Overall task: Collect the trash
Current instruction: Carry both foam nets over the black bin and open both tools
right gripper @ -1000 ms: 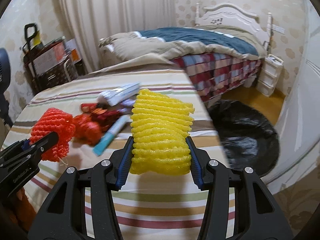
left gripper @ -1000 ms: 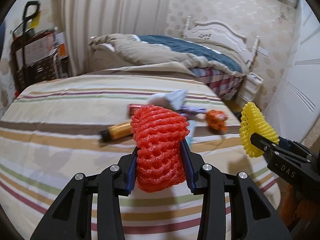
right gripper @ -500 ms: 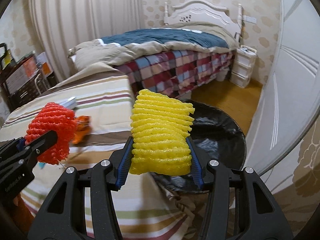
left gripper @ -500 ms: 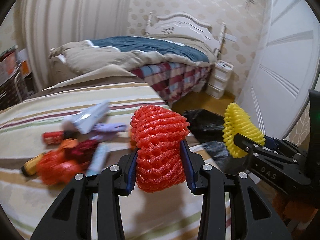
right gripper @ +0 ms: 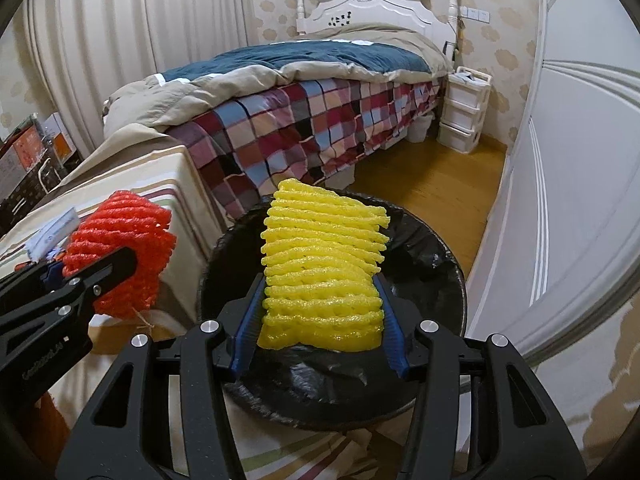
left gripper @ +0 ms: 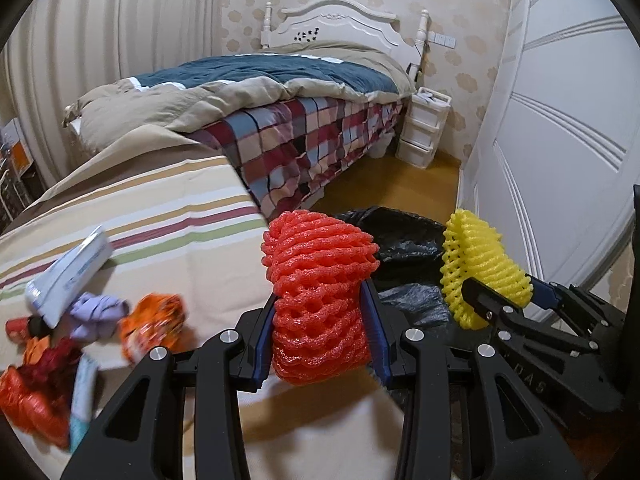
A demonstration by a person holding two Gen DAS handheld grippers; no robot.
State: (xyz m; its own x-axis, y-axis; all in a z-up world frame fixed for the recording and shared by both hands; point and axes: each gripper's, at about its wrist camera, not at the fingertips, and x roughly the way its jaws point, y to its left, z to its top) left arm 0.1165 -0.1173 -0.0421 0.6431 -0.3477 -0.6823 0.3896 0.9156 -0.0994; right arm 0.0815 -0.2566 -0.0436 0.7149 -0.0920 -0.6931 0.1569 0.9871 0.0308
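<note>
My left gripper (left gripper: 320, 336) is clamped on a red foam fruit net (left gripper: 320, 300), its blue pads pressing both sides of the mesh, and it hangs over the corner of the striped tablecloth (left gripper: 168, 216). Off to its left on that cloth I see the remaining litter: a white carton (left gripper: 68, 272), a crumpled purple wrapper (left gripper: 98, 312), an orange wrapper (left gripper: 154, 328) and a heap of red packets (left gripper: 32, 392), all blurred. My right gripper (right gripper: 320, 320) pinches a yellow foam fruit net (right gripper: 324, 264) the same way, and directly ahead of and below it gapes the black-lined trash bin (right gripper: 432, 264). To its left, the red net shows beside the table edge. Beyond both grippers stands a bed with a plaid cover (right gripper: 304, 128).
</note>
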